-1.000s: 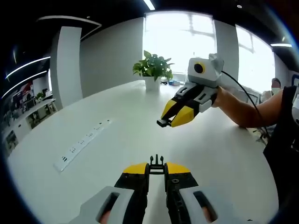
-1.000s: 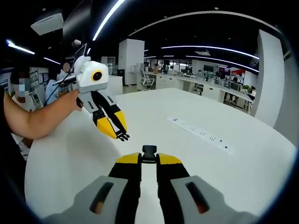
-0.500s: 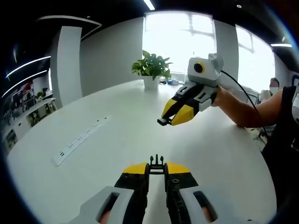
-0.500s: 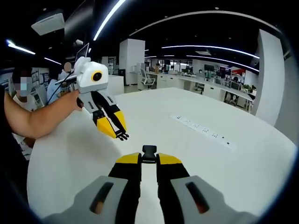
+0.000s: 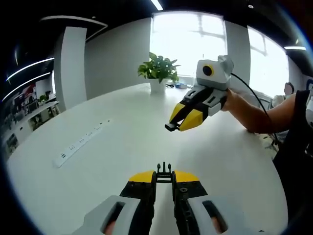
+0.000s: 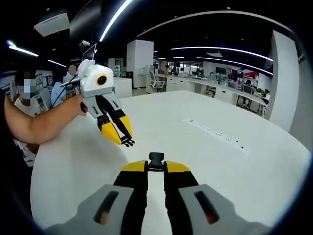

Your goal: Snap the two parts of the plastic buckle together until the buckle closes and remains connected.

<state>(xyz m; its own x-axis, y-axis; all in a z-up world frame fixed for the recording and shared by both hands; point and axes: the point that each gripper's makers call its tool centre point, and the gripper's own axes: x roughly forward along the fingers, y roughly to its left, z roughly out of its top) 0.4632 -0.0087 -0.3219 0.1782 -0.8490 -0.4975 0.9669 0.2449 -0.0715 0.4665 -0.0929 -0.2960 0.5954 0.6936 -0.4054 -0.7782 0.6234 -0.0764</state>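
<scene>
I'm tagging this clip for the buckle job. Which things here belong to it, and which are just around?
Job:
pronged buckle half, pinched in the left gripper
socket buckle half, pinched in the right gripper

Just around:
white table
power strip
potted plant

1. the left gripper view looked forward along its own jaws, low over the white table (image 5: 122, 147), toward a bright window (image 5: 188, 41) and a potted plant (image 5: 159, 73) at the far edge.
2. the right gripper view looked along its own jaws over the table toward open office desks (image 6: 215, 90).
3. the two cameras faced roughly toward each other: each saw the other gripper close by, held in the air, the right gripper (image 5: 170, 127) in one and the left gripper (image 6: 128, 143) in the other.
4. both shared the table and the power strip (image 5: 80, 143) lying on it.
</scene>
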